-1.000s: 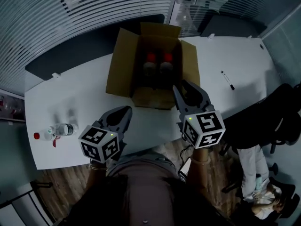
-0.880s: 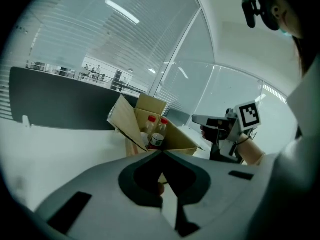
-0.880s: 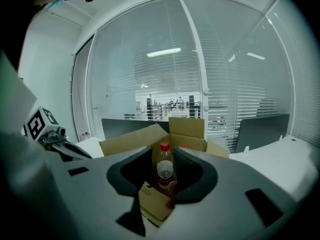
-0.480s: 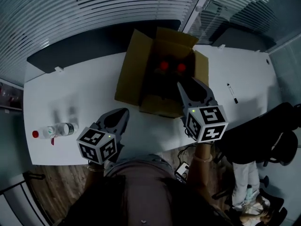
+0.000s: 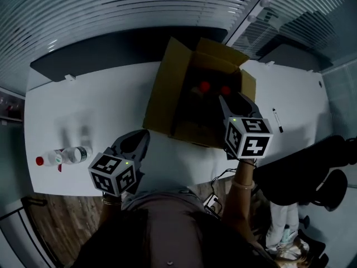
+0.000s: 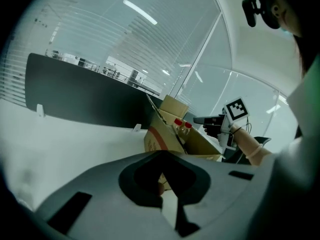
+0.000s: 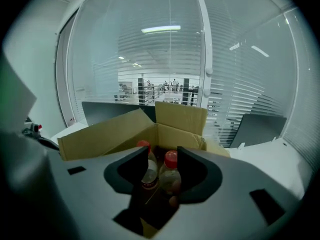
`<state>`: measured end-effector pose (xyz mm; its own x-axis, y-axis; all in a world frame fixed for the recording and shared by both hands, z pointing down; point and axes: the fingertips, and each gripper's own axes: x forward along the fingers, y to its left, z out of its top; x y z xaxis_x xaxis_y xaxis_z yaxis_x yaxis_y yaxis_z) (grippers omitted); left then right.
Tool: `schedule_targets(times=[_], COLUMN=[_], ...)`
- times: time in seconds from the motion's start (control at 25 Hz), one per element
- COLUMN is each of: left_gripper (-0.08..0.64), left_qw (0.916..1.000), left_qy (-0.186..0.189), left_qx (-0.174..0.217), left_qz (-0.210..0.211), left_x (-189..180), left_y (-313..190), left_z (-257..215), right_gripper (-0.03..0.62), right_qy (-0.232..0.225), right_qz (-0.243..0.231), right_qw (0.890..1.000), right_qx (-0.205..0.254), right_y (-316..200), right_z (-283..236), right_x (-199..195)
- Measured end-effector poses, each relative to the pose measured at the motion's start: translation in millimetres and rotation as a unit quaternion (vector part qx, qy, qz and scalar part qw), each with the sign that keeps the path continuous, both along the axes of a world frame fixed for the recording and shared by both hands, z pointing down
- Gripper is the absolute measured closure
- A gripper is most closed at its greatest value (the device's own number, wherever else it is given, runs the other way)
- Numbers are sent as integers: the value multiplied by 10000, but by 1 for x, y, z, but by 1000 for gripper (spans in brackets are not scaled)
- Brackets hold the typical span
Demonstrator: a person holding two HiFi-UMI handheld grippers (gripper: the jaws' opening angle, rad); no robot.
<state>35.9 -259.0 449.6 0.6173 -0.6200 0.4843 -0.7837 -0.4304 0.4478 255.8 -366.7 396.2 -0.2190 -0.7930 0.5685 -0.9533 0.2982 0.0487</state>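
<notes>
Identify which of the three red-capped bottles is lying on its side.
The lone bottle on the white table, outside the cardboard box. The other two bottles stand upright inside that box.

White table w/ a clear red-capped bottle lying on its side nr the left end; black pen at the right end, well apart. Dark partition behind the table, blinds beyond, office chair at right.
</notes>
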Motion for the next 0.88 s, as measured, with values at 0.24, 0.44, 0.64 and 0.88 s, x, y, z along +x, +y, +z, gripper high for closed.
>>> schedule_targets(times=[0.24, 0.44, 0.64, 0.88], left_gripper=[554, 554, 554, 554], left_qw=[9996, 9987, 9982, 9977], left_qy=[126, 291, 277, 287], left_qx=[-218, -337, -470, -579], left_qz=[-147, -248, -230, -213], left_x=[-11, -18, -21, -22], left_y=[-9, -19, -26, -30], left_z=[15, 25, 33, 42], right_gripper=[422, 419, 417, 420], right_qy=[246, 363, 474, 553], right_qz=[192, 300, 395, 643], right_qw=[9984, 9961, 9930, 9884], right_qx=[-465, -748, -1006, -1261], right_y=[-17, -26, -33, -33], right_z=[22, 36, 54, 46], right_x=[4, 5, 10, 4])
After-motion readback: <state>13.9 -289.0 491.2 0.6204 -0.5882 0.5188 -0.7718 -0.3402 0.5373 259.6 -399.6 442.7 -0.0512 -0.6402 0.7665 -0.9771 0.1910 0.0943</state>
